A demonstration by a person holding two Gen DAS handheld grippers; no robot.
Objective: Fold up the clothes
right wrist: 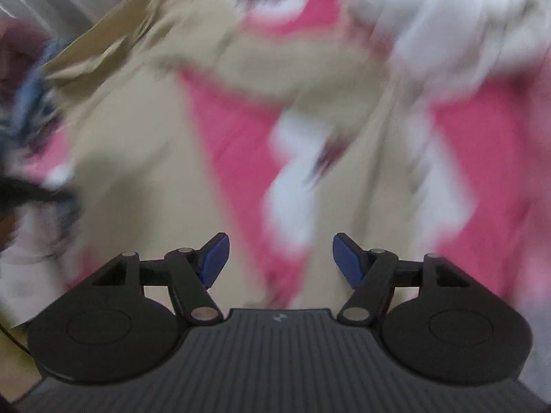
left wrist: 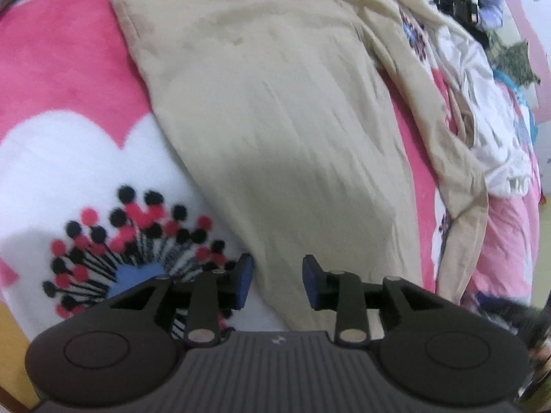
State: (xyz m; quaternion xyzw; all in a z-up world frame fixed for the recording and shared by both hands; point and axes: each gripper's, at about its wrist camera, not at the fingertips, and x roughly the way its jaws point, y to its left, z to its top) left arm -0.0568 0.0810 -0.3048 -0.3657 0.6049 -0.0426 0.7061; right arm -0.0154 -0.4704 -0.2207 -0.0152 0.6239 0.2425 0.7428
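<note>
Beige trousers (left wrist: 275, 120) lie spread on a pink and white flowered blanket (left wrist: 62, 79), one leg running toward me in the left wrist view, the other leg (left wrist: 458, 186) off to the right. My left gripper (left wrist: 277, 282) is open and empty, just above the near end of the leg. The right wrist view is motion-blurred; it shows both beige legs (right wrist: 137, 158) with pink blanket (right wrist: 241, 172) between them. My right gripper (right wrist: 280, 258) is open and empty above that gap.
A crumpled white garment (left wrist: 482, 110) lies on the right beside the trousers, also blurred at the upper right of the right wrist view (right wrist: 465, 27). Dark and patterned clothes (left wrist: 509, 58) sit at the far right. A blue-grey cloth (right wrist: 27, 103) shows at the left.
</note>
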